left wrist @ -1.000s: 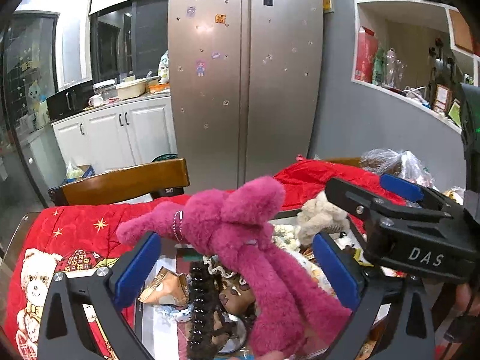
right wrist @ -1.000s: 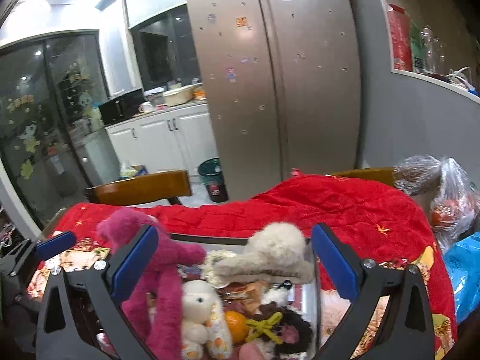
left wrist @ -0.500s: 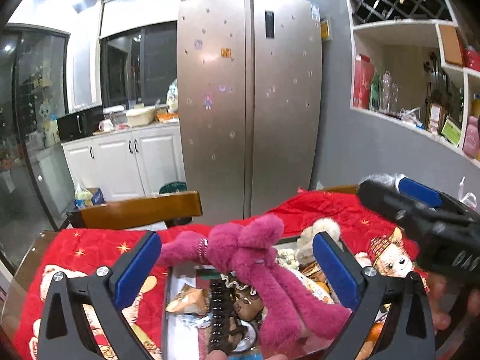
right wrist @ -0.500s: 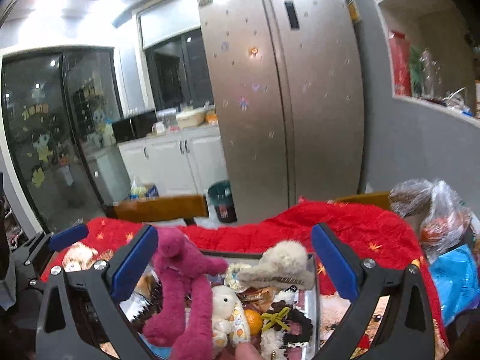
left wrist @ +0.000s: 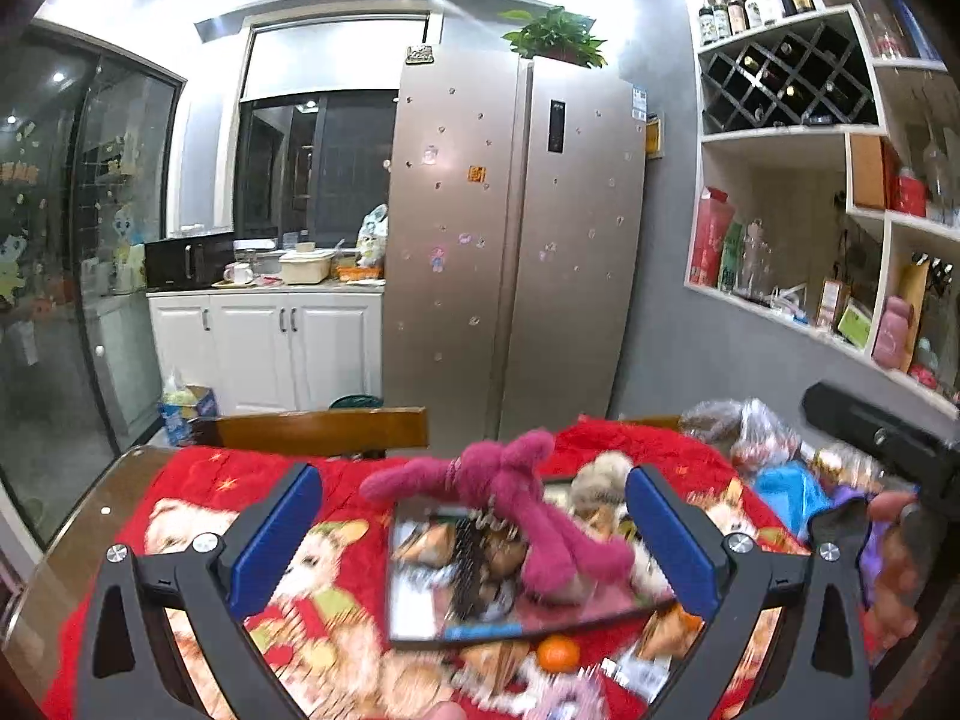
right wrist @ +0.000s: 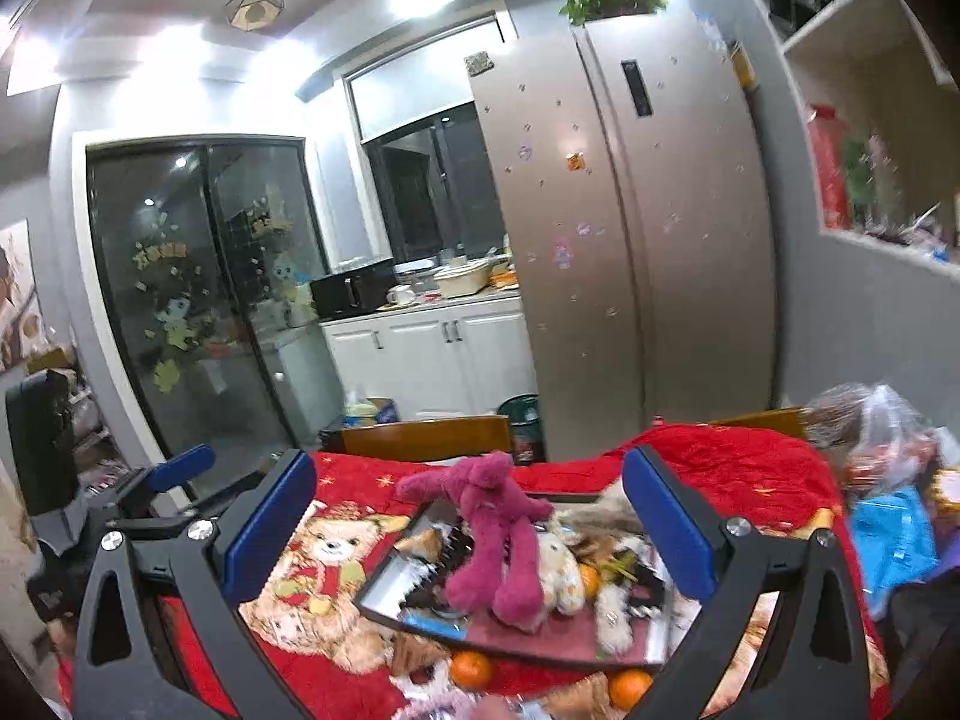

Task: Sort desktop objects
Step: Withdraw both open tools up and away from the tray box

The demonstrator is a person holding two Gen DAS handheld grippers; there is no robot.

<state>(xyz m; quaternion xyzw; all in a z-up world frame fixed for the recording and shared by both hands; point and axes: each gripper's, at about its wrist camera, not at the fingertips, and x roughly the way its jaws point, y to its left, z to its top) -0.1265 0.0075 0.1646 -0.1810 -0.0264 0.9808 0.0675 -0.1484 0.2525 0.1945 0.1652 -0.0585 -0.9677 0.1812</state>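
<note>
A clear tray [left wrist: 420,630] [right wrist: 384,597] sits on the red cartoon tablecloth, piled with small things. A magenta plush toy [left wrist: 516,504] [right wrist: 498,534] lies across the pile, next to a cream plush [right wrist: 561,564] and a beige fluffy toy [left wrist: 600,474]. Oranges [right wrist: 471,669] [left wrist: 557,653] lie on the cloth in front of the tray. My left gripper [left wrist: 474,546] is open and empty, above and behind the tray. My right gripper [right wrist: 468,540] is open and empty, likewise held back from the tray.
A wooden chair back [left wrist: 324,432] stands behind the table, a steel fridge [left wrist: 510,252] beyond it. Plastic bags [right wrist: 870,438] and a blue packet [right wrist: 894,540] lie at the table's right. Wall shelves [left wrist: 840,240] hang on the right.
Both grippers have pulled back and up from the tray, so it looks smaller and lower in both views. Both stayed open and empty.
</note>
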